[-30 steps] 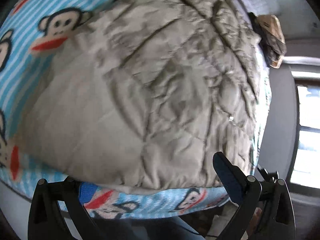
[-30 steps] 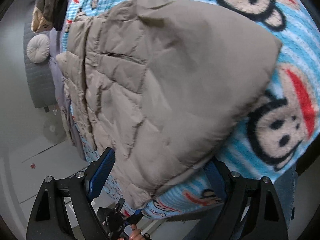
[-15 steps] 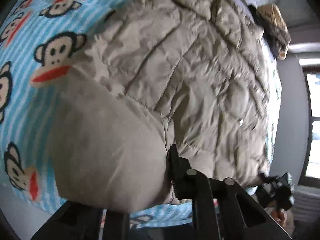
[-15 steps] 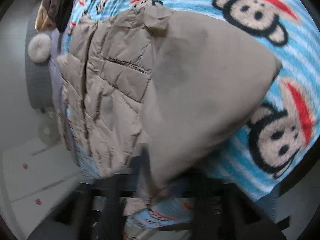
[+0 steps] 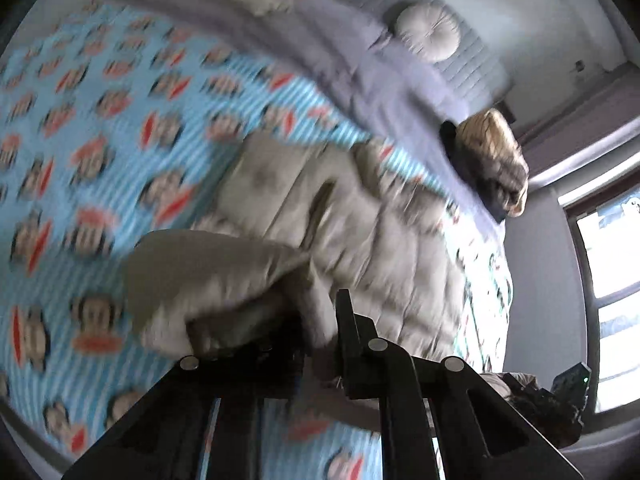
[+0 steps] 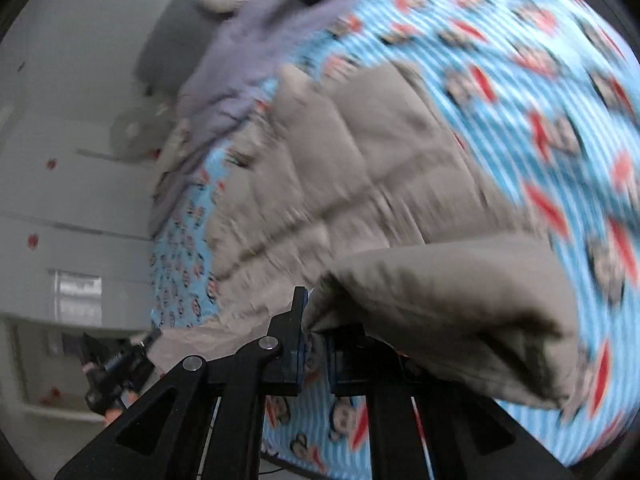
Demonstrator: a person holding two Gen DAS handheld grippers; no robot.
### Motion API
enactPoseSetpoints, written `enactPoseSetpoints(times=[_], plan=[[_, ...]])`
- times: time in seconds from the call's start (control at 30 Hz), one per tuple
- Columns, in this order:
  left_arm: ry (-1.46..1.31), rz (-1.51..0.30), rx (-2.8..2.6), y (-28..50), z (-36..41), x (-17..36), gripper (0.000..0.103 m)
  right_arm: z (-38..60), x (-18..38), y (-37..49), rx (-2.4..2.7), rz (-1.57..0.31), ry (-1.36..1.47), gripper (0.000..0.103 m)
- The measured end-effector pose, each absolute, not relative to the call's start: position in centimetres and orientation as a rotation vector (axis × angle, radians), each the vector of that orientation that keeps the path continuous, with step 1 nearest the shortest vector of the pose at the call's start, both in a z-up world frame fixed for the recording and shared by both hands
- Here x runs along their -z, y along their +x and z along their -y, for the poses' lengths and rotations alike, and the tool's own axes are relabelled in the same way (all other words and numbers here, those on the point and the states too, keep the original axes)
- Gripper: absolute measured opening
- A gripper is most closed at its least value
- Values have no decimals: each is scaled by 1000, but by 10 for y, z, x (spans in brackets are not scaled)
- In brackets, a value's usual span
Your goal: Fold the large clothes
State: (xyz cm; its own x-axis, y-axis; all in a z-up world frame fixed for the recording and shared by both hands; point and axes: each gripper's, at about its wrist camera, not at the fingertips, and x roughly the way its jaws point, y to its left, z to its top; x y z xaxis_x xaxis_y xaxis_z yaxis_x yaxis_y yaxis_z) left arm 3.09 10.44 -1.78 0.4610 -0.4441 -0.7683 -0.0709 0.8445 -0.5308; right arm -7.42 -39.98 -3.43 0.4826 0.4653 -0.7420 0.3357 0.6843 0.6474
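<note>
A beige quilted jacket (image 5: 372, 240) lies on a bed covered by a blue striped monkey-print blanket (image 5: 100, 152). My left gripper (image 5: 320, 328) is shut on the jacket's near hem, and that corner hangs raised above the blanket. In the right wrist view the same jacket (image 6: 360, 168) stretches away, and my right gripper (image 6: 314, 332) is shut on a bunched fold of its other near corner, lifted off the blanket (image 6: 540, 80). Both views are blurred by motion.
A lavender quilt (image 5: 360, 68) and a round white cushion (image 5: 430, 32) lie at the head of the bed, with a tan and dark bundle (image 5: 492, 160) beside them. A window (image 5: 608, 280) is on the right. White floor (image 6: 60, 184) lies left of the bed.
Both grippers went from open around the jacket's near edge to shut on it. Both have risen and pulled back, lifting the hem corners off the blanket.
</note>
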Motion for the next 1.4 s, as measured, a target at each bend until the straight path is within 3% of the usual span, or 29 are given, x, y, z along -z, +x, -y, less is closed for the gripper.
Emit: enactPoseSetpoints(times=[0.27,0.5,0.63,0.73,0.77,0.8,1.03,1.1,1.17,1.4], plan=[[-413,-1056,260,149,-79,22,15,417,18,44,-109,-1051,773,9],[-311,-1158,217,224,-58,85,15,432,71,119,7,-1094,871,9],[-268,-1186,221,235,-54,94,19,430,96,145,60,-1132,858,9],[-186,-1126,195,230,-55,80,61,432,106,153,77,-1155,861,9],[-159,-1082,176,226,-57,71,81,433,107,155,78,-1162,861,9],[-141,-1050,163,223,-60,65,86,434,108,157,77,-1164,858,9],[-103,-1065,151,225,-63,67,86,438,118,170,73,-1192,863,14],[-108,-1073,207,218,-56,70,71,437,112,170,77,-1217,848,19],[-95,-1079,247,207,-45,74,71,432,96,162,31,-1202,787,28],[140,-1053,295,176,10,105,71,404,78,121,-23,-1218,442,26]])
